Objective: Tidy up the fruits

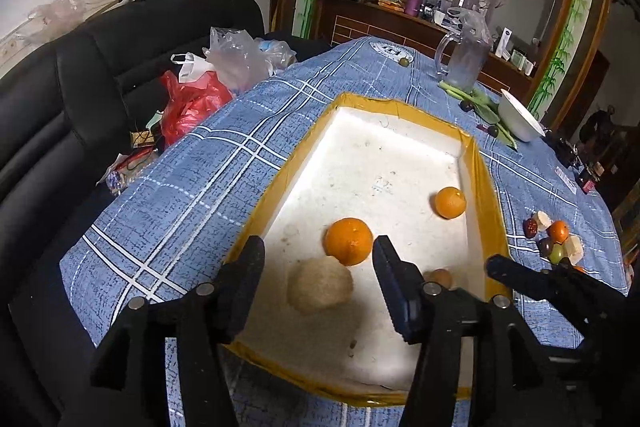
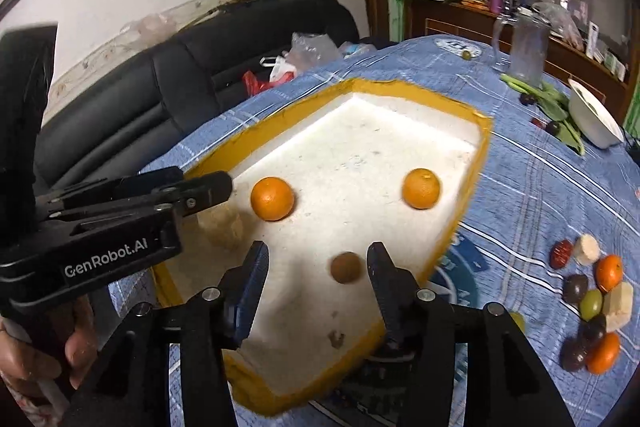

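Observation:
A white foam box with a yellow taped rim [image 1: 486, 187] [image 2: 472, 167] lies on the blue plaid tablecloth. Inside are two oranges [image 1: 349, 241] [image 1: 450, 202] [image 2: 272, 198] [image 2: 421, 188], a pale fuzzy round fruit [image 1: 320, 285] and a small brown fruit [image 1: 440, 277] [image 2: 346, 267], blurred. My left gripper [image 1: 318, 267] is open above the pale fruit and the near orange. My right gripper [image 2: 318, 263] is open and empty, with the brown fruit between its fingers below. A pile of loose fruits [image 1: 554, 237] [image 2: 592, 299] lies right of the box.
A white bowl [image 1: 520, 117] [image 2: 594, 117], green vegetables [image 2: 556, 107] and a clear pitcher [image 1: 466, 61] [image 2: 526, 45] stand at the table's far right. Plastic bags [image 1: 208, 83] lie on the black sofa [image 1: 80, 87] at the left. A lone green fruit [image 1: 403, 61] sits far back.

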The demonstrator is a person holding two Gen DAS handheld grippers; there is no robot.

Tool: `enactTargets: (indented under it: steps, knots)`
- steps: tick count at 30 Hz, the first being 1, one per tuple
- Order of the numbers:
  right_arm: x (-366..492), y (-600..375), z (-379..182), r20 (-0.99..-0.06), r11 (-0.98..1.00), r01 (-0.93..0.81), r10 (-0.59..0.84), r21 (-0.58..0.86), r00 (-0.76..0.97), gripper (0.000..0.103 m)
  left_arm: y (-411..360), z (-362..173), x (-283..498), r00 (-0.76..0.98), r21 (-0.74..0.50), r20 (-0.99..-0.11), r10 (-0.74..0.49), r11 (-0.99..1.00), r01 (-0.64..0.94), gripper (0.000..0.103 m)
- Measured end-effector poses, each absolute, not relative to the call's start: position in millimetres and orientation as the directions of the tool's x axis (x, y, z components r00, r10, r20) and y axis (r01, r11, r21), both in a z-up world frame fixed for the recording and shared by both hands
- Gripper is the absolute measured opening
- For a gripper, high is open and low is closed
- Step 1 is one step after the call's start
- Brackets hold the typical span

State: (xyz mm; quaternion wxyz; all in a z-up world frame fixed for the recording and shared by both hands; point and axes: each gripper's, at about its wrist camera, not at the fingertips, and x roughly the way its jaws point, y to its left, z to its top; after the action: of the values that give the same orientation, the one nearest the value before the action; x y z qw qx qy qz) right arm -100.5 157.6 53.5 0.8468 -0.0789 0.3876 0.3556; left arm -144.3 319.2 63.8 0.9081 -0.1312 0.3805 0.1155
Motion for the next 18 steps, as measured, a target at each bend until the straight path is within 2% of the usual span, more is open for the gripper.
enactTargets:
  steps: [8,18]
  knots:
    - [-110,77,66,-0.692,0.797,-0.591,0.498,0.127,0.523,0.059,292,77,-148,0.697,-0.088,-0.706,0.125,0.961,-0.261,0.064]
    - [-109,-58,66,-0.687,0.909,-0.365,0.397,0.202,0.608,0.060,233,85,-140,0.705,-0.048,-0.707,0.053,0.991,-0.123,0.065]
